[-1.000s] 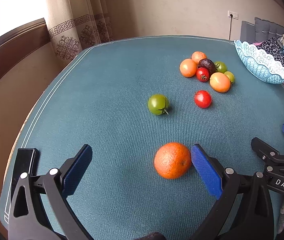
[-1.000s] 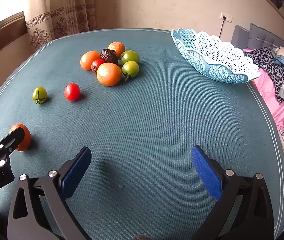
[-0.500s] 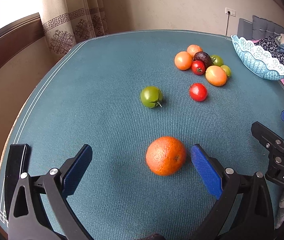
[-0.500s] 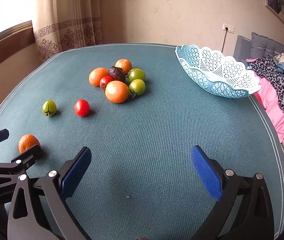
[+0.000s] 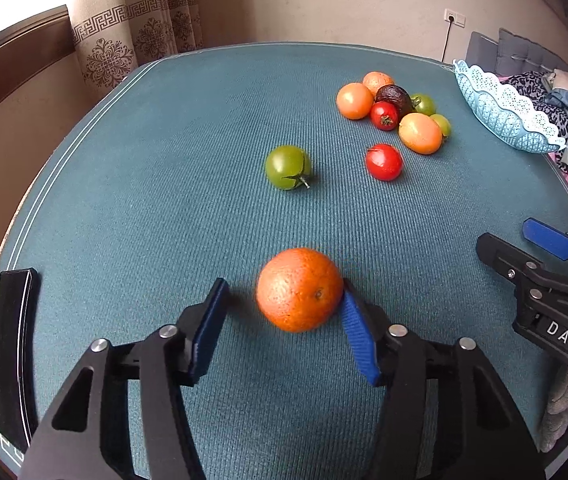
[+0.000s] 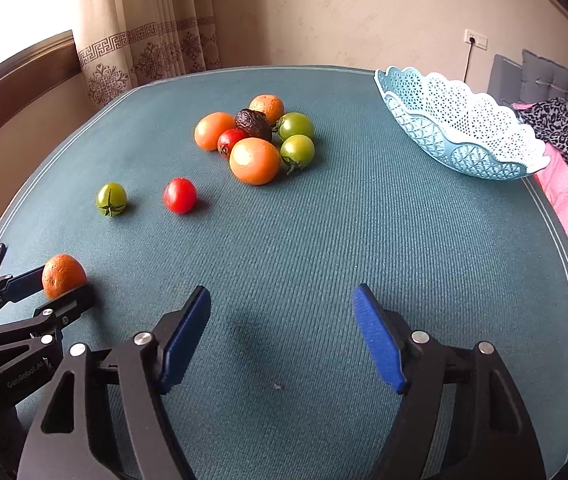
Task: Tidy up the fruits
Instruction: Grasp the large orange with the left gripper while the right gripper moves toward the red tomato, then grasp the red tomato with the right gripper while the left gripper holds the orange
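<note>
1. The left tool [image 5: 284, 320] has black plastic arms and blue ribbed pads. Its jaws stand apart around the orange [image 5: 299, 289]: the right pad touches the peel, the left pad is just clear of it.
2. The orange is round with pitted skin and sits on the tabletop [image 5: 164, 160] near the front left edge.
3. The right tool [image 6: 282, 332] has the same build. Its jaws are wide apart with only bare cloth between them.
4. The tabletop is covered in teal ribbed fabric with pale piping along its rounded edge.
5. A smooth green tomato [image 5: 287, 167] with a dry stem and a glossy red tomato [image 5: 383, 162] lie apart from each other, mid-table.
6. Farther back the pile [image 6: 258, 140] is packed tight: oranges, a wrinkled dark avocado [image 6: 252, 123], a red tomato and two green ones, touching.
7. The basket [image 6: 455, 148] is pale blue perforated plastic with a scalloped rim. It sits at the far right edge, tilted, well apart from the pile.
8. A flat black object [image 5: 14, 352] lies along the left edge.
9. Open cloth runs between the right tool and the basket.
</note>
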Available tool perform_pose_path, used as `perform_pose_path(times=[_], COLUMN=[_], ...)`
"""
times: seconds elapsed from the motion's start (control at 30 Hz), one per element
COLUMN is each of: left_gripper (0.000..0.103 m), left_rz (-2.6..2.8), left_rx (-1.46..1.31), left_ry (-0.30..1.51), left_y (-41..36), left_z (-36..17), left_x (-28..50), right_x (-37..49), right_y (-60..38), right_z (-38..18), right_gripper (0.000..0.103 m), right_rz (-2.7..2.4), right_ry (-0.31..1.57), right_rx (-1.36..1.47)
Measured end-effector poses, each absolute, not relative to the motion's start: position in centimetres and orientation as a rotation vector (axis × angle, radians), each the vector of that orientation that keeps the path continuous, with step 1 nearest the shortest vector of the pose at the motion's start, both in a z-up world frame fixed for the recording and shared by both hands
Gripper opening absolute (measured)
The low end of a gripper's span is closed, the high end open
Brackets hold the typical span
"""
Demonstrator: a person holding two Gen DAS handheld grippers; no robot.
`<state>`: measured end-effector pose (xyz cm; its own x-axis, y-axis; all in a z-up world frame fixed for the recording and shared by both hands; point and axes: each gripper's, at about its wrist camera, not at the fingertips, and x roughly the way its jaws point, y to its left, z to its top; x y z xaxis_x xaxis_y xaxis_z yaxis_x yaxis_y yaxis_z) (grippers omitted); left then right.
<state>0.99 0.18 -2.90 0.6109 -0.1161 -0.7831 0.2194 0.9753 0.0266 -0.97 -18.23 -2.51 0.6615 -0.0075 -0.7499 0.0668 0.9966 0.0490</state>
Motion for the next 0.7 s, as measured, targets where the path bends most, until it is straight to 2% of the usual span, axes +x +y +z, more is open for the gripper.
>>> perform_pose_path(times=[0.07,0.4,0.47,0.7], left_gripper=[0.04,0.04,0.04,0.04], left_rz=[-0.211,-0.24,-0.237,-0.219], left_rx=[0.108,-0.012,-0.017,-0.021], left_ry=[0.888,0.819,0.815,0.815], left_y=[0.3,2.8,3.2,4.1], left_z=[-2.8,-1.9,-1.8,-1.6], left_x=[0.9,1.0,1.2,1.7], right_x=[-0.8,2.4,3.5,6.8], right_y=[-17.8,-14.8,-14.4,-13.0], right_z=[-2.3,-1.1,-1.2,-1.8], right_gripper=[0.069,0.056,0.049,0.039], right_rz=[-0.02,0.094,0.113,0.145], right_ry=[0.848,0.852,0.865,0.899], right_rx=[0.07,0.064,0.07,0.056])
